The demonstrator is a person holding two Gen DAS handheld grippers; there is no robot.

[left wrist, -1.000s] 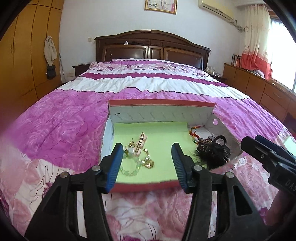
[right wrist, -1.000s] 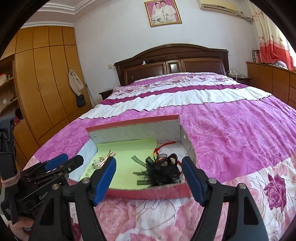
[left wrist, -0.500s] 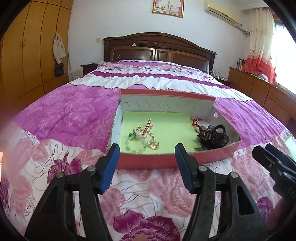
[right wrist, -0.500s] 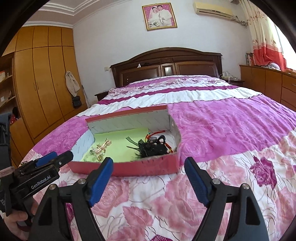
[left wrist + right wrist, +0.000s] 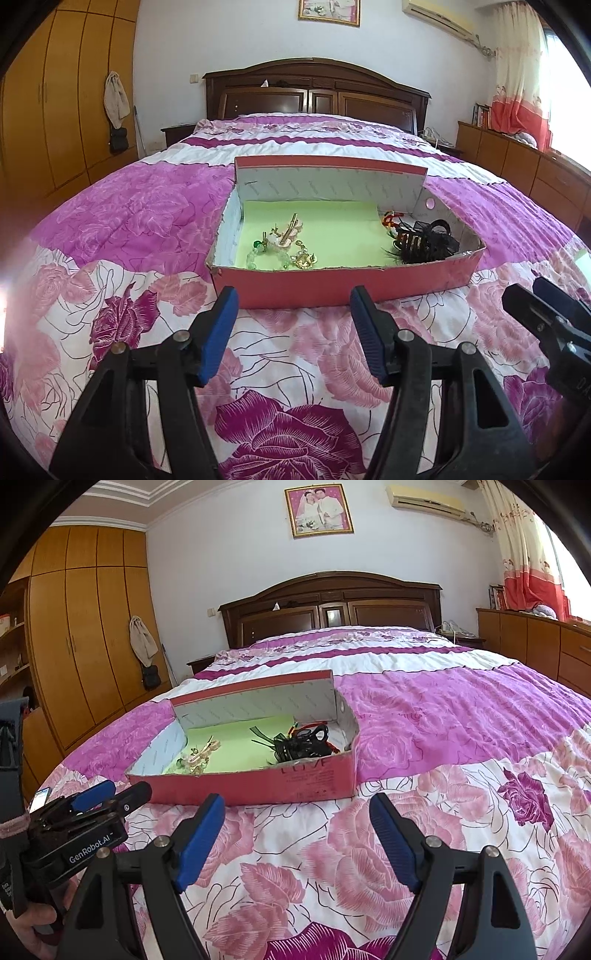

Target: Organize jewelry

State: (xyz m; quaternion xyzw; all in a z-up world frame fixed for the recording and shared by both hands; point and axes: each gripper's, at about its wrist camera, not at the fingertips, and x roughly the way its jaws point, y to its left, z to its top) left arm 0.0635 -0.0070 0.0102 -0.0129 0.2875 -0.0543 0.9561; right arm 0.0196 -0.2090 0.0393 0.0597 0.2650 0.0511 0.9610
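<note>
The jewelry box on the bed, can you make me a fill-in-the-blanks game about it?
1. The red cardboard box sits on a flowery ____.
2. The sheet lining the box floor is light ____.
3. The black hair clip lies at the box's ____ end.
4. Both the left gripper and right gripper are ____.

Missing words: bedspread; green; right; open

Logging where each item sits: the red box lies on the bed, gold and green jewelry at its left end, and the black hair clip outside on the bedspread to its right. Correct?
Not quite. The black hair clip lies inside the red box, at its right end, not on the bedspread. The left wrist view shows it. The gold and green jewelry is at the left end, as you said.
</note>
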